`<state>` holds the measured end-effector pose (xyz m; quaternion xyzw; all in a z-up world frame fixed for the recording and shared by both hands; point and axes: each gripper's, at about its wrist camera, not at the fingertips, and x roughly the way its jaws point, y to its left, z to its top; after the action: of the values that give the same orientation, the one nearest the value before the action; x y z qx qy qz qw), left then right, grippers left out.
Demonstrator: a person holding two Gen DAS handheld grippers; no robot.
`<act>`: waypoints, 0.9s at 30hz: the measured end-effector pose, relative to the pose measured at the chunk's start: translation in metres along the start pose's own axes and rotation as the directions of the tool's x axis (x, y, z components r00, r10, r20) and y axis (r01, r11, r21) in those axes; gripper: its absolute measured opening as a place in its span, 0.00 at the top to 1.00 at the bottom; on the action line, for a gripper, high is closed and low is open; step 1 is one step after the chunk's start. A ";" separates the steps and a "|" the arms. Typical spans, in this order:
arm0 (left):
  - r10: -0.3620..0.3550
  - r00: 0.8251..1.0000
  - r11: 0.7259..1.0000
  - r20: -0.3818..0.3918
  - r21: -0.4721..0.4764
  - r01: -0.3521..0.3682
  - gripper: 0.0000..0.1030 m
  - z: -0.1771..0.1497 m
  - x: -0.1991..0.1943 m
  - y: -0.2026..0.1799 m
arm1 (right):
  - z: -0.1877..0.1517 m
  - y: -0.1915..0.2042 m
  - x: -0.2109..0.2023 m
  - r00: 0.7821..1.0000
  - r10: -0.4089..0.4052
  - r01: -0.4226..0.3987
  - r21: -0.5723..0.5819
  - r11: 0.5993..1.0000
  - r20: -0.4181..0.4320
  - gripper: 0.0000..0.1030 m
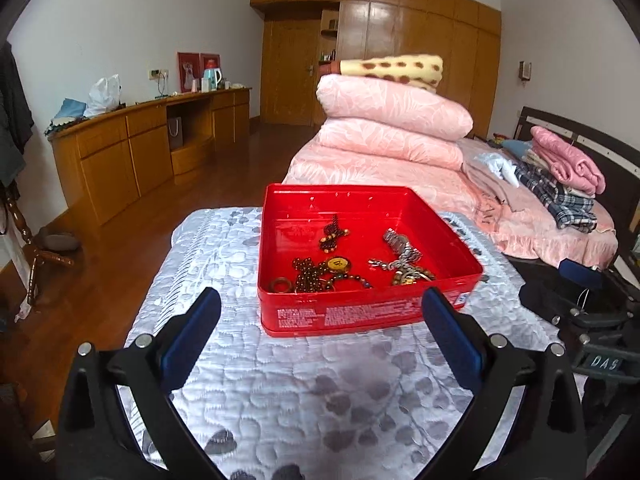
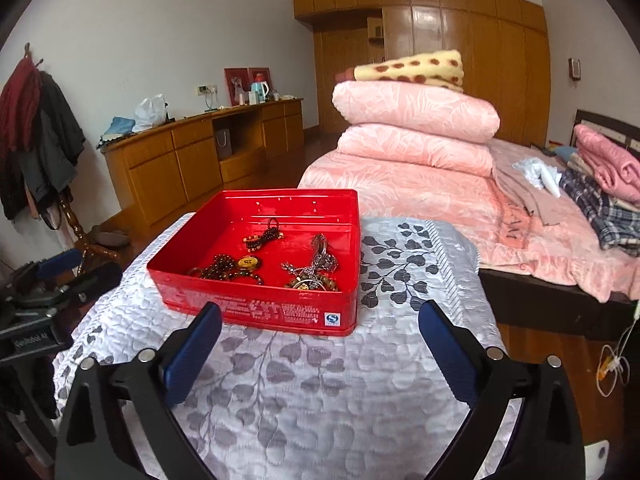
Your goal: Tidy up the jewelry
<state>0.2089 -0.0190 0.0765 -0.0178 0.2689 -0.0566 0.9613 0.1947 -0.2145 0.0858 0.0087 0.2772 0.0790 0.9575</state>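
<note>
A red tin box (image 1: 352,314) stands open on a silver quilted table cover (image 1: 280,392). Inside lie a dark bead bracelet with a yellow pendant (image 1: 320,274), a small beaded piece (image 1: 334,234), a silver watch (image 1: 400,246) and a chain with a pendant (image 1: 408,276). My left gripper (image 1: 322,300) is open and empty, just in front of the box. In the right wrist view the box (image 2: 280,312) sits ahead and to the left, with the same jewelry (image 2: 240,266) inside. My right gripper (image 2: 320,314) is open and empty, near the box's front wall.
A bed with pink quilts (image 1: 392,120) and folded clothes (image 1: 560,184) lies behind the table. A wooden cabinet (image 1: 132,152) runs along the left wall. The other gripper's body (image 1: 592,320) shows at the right edge. A coat rack (image 2: 36,128) stands at left.
</note>
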 end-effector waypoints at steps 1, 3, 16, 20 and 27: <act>-0.003 1.000 1.000 0.012 0.000 0.003 0.05 -0.002 -0.007 -0.002 | -0.001 0.001 -0.005 1.000 -0.003 0.003 -0.004 1.000 0.008 0.06; -0.005 1.000 1.000 0.030 0.001 0.005 0.05 -0.003 -0.017 -0.004 | -0.003 0.004 -0.014 1.000 -0.002 0.002 -0.013 1.000 0.027 0.06; 0.014 0.986 1.000 0.168 0.015 -0.017 0.05 -0.004 -0.078 -0.015 | 0.000 0.022 -0.069 0.988 0.040 -0.032 -0.054 0.998 0.148 0.06; 0.023 0.976 0.999 0.215 0.019 -0.028 0.06 -0.001 -0.094 -0.017 | 0.003 0.025 -0.086 0.981 0.054 -0.043 -0.064 0.997 0.188 0.06; 0.015 0.959 1.000 0.282 0.017 -0.021 0.05 0.003 -0.121 -0.021 | 0.010 0.030 -0.115 0.964 0.075 -0.057 -0.078 0.995 0.257 0.06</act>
<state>0.1056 -0.0260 0.1428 -0.0137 0.1286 -0.0472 0.9905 0.0999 -0.2023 0.1569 -0.0054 0.1463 0.1187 0.9821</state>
